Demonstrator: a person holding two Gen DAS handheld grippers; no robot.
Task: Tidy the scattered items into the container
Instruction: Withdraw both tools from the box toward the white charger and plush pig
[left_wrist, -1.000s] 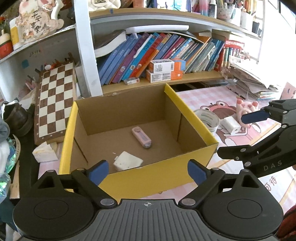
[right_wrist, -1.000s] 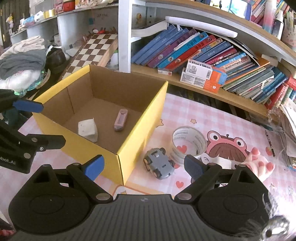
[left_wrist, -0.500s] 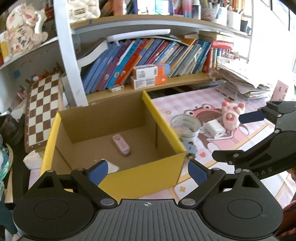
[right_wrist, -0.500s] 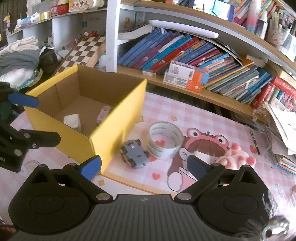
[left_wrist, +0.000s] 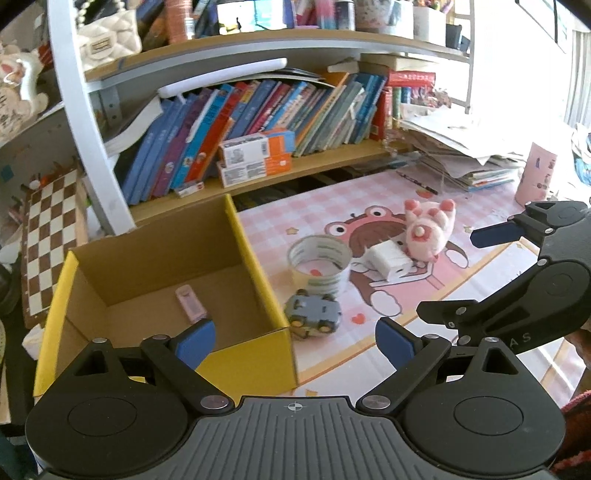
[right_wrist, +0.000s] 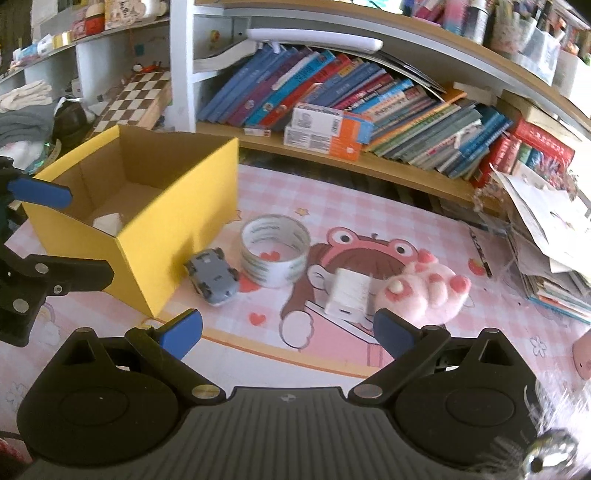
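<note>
Here, both the left gripper (left_wrist: 295, 341) and right gripper (right_wrist: 288, 330) are held spread wide and empty. Outside the yellow cardboard box (right_wrist: 207, 192), on the pink mat (right_wrist: 406, 229), lie a boxy grey toy car (right_wrist: 212, 275), a tape ring (right_wrist: 275, 251), a white block (right_wrist: 349, 291) and a fuzzy pink paw (right_wrist: 428, 291).

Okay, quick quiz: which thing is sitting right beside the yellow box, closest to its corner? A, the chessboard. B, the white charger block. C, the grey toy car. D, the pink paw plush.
C: the grey toy car lies on the mat by the yellow box, nearer its corner than the tape roll, white charger block or pink paw plush.
</note>
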